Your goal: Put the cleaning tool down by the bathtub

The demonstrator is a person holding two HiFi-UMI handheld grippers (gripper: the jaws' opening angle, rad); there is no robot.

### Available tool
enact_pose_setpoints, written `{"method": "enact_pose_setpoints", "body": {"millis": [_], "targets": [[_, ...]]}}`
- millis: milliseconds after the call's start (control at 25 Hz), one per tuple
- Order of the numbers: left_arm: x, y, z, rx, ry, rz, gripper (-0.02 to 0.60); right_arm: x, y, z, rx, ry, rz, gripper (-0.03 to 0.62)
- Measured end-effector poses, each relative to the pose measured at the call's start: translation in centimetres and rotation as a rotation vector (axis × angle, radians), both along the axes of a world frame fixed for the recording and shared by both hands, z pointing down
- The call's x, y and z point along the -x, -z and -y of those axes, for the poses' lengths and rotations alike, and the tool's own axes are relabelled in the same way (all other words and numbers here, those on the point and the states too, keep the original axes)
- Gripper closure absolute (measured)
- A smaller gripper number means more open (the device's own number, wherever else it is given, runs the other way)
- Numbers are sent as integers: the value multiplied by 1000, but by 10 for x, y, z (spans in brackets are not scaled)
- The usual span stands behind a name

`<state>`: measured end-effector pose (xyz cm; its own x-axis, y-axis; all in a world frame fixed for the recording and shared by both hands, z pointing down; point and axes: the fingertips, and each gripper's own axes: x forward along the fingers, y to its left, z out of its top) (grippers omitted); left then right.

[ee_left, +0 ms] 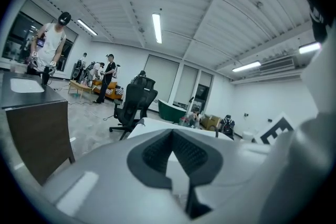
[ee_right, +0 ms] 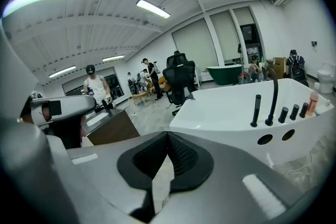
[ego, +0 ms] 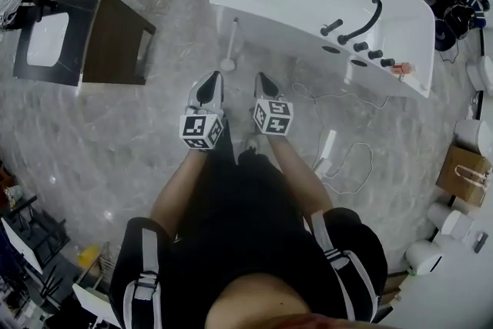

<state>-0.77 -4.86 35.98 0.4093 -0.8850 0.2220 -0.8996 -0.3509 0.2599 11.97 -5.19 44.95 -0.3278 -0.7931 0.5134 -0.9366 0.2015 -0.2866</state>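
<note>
Tool: the white long-handled cleaning tool with a round foot (ego: 232, 42) is on the grey marbled floor (ego: 154, 119), tucked against the near end of the glossy white freestanding bathtub (ego: 300, 31). We can't tell whether the handle actually touches the tub wall.
Long axis: pretty much upright, foot on the floor and handle running up alongside the tub.
Left gripper (ego: 214, 79): fingers clenched on nothing; its own view just shows the dark pads meeting.
Right gripper (ego: 262, 81): same deal, fingers pressed together and empty, looking over at the tub (ee_right: 226, 107) and its black taps (ee_right: 273, 94).
Which way from us: the tool sits ahead of both grippers and a touch to the left, well apart from either.
Nearer hand: the left one, we'd say, since the tool is almost straight out past its tips.
Our read: nothing is in hand and the tool is already parked by the tub, so the job looks done. If it needed a nudge, we'd send the left in from the handle side.
</note>
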Motion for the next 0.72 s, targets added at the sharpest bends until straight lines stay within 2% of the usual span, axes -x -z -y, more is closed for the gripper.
{"method": "enact_pose_setpoints", "body": {"millis": [520,720], "targets": [[-49,53,-109,-66,36,14,572,-39,82,-99,-146,107,10,594],[-59,73,-139,-101,44,27,572,-42,125,-125,-238,152,18,594]]}}
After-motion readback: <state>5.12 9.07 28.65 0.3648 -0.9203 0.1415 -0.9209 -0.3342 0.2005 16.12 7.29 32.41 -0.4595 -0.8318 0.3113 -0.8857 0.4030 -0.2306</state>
